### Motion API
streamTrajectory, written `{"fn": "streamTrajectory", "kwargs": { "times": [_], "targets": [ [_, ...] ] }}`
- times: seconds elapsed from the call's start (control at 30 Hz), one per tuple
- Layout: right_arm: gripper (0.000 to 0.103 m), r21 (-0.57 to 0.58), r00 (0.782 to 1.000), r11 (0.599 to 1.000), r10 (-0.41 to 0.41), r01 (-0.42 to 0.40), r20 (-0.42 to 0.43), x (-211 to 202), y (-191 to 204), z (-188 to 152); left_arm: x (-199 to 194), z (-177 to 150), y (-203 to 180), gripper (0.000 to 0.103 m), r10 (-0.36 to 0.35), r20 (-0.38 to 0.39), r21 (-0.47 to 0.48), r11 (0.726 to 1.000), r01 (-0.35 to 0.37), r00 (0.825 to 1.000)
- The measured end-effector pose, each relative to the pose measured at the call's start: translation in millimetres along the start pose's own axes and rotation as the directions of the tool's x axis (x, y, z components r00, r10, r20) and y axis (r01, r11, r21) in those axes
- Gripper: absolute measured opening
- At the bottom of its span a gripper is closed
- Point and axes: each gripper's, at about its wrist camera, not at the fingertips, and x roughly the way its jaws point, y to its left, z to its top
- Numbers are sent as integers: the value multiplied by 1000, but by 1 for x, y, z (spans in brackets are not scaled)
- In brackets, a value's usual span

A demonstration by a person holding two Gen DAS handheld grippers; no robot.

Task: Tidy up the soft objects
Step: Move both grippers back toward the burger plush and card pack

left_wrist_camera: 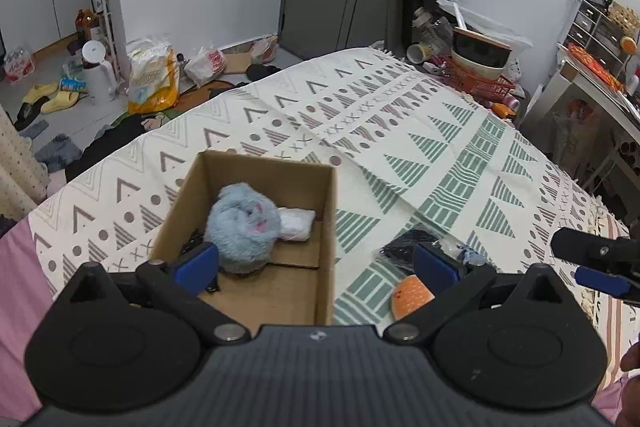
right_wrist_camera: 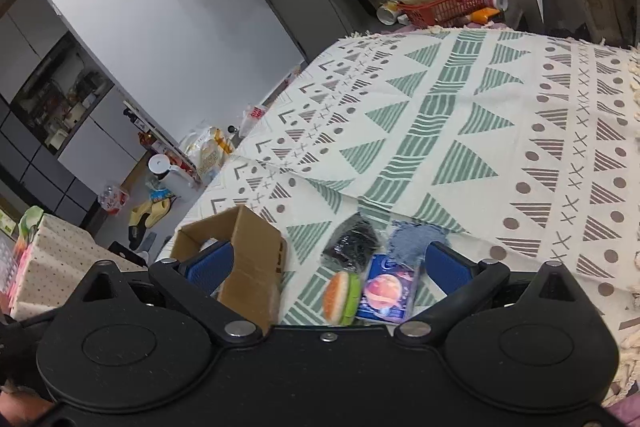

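An open cardboard box stands on the patterned cloth; it holds a fluffy blue plush and a white soft packet. My left gripper is open and empty, above the box's near right side. To the right lie a black bagged item and an orange burger toy. My right gripper is open and empty above the burger toy, a blue planet-print packet, a blue-grey cloth and the black bagged item. The box is at its left.
The patterned cloth covers a bed. At the far end stand a red basket with bowls and bottles. A shelf unit stands to the right. The floor at left holds bags, slippers and a white kettle.
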Motion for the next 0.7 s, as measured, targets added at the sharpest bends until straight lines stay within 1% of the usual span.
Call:
{"fn": "streamTrajectory", "kwargs": {
  "times": [0.13, 0.23, 0.43, 0.53, 0.63, 0.7],
  "targets": [
    [103, 37, 1000, 999, 18, -17, -18, 3, -17, 0, 3, -1, -14, 103, 5, -6, 16, 1000, -5, 1000],
    [103, 86, 999, 996, 21, -18, -34, 5, -32, 0, 4, -1, -23, 103, 6, -15, 21, 1000, -6, 1000],
    [103, 181, 997, 982, 58, -47, -53, 6, -57, 0, 7, -2, -43, 103, 34, -30, 50, 998, -32, 999],
    [103, 204, 995, 977, 79, -65, -63, 9, -65, 0, 12, -2, -50, 102, 49, -55, 44, 998, -47, 997],
    [102, 230, 994, 971, 87, -70, -66, 11, -73, 1, 16, -4, -55, 102, 42, -62, 36, 999, -40, 997],
    [100, 261, 992, 962, 101, -78, -75, 14, -78, -1, 19, -5, -60, 102, 42, -62, 36, 999, -40, 997]
  ]
}}
